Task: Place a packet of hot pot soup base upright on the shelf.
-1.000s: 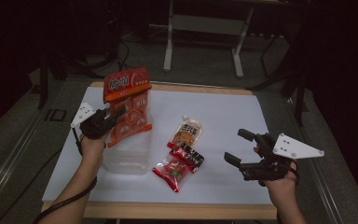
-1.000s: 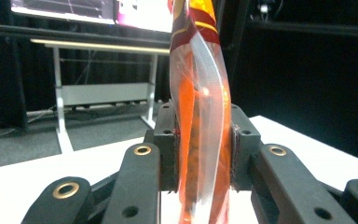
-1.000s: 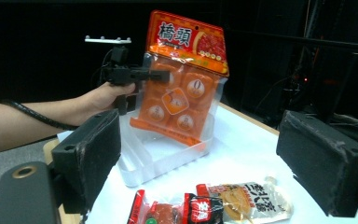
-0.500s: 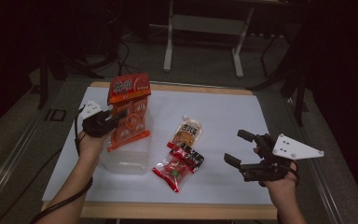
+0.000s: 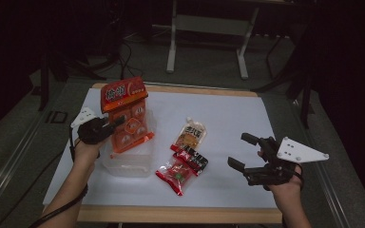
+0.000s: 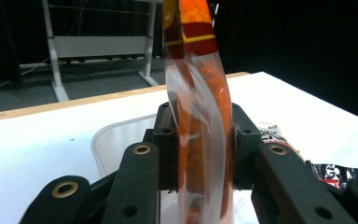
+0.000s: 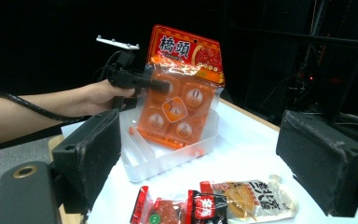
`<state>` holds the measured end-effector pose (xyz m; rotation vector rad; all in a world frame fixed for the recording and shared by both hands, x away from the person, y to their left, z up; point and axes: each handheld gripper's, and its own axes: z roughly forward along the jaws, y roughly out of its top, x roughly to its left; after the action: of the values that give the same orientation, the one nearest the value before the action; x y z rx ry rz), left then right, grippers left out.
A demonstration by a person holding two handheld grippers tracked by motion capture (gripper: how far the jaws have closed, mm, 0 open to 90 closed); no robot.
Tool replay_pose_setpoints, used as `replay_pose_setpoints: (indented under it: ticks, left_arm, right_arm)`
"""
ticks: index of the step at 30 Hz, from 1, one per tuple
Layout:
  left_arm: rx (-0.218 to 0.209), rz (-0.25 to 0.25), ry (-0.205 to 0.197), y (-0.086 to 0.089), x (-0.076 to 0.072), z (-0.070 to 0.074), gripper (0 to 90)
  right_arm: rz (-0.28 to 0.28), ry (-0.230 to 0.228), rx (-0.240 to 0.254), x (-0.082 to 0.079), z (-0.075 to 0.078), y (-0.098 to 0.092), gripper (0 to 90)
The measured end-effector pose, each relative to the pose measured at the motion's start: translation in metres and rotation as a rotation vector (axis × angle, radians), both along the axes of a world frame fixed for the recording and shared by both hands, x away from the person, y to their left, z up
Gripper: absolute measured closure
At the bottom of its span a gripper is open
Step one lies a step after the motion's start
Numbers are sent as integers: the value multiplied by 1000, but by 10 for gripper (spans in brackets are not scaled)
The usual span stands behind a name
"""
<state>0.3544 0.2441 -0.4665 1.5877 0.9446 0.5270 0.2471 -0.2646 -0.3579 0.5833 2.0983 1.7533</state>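
One orange snack bag [image 5: 126, 116] sits clamped in the left gripper [image 5: 116, 124], upright over the clear tub [image 5: 126, 164] near the worktop's left edge (three packets [image 5: 183, 159] still wait mid-worktop), while the right gripper [image 5: 241, 152] hangs open, empty.

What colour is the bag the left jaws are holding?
Orange with a red header, clear plastic front; the bag shows best in the right gripper view.

Orange snack bag over the clear tub

The orange snack bag [image 5: 126, 114], with its red printed header on top and round pieces showing through the clear front, stands upright, its lower end inside the clear plastic tub [image 5: 128, 164] at the white mat's left side.
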Motion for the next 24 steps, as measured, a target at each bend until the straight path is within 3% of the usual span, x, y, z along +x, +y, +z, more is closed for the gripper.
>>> replay_pose_setpoints:
  ticks: [9,14,16,20,24]
  left_arm:
    - [-55,32,-12,10,-1,-13,709]
    - [-44,35,-17,11,0,-13,703]
    - [-13,28,-23,12,2,-13,687]
    - [-10,27,10,14,5,-11,659]
    - [-4,24,17,14,7,-9,642]
  right_arm:
    - [2,6,-8,1,-3,1,137]
    - [3,12,-7,2,-5,1,138]
    - [4,13,-9,2,-5,1,138]
    - [6,16,-11,2,-5,2,138]
    - [6,17,-11,3,-5,1,138]
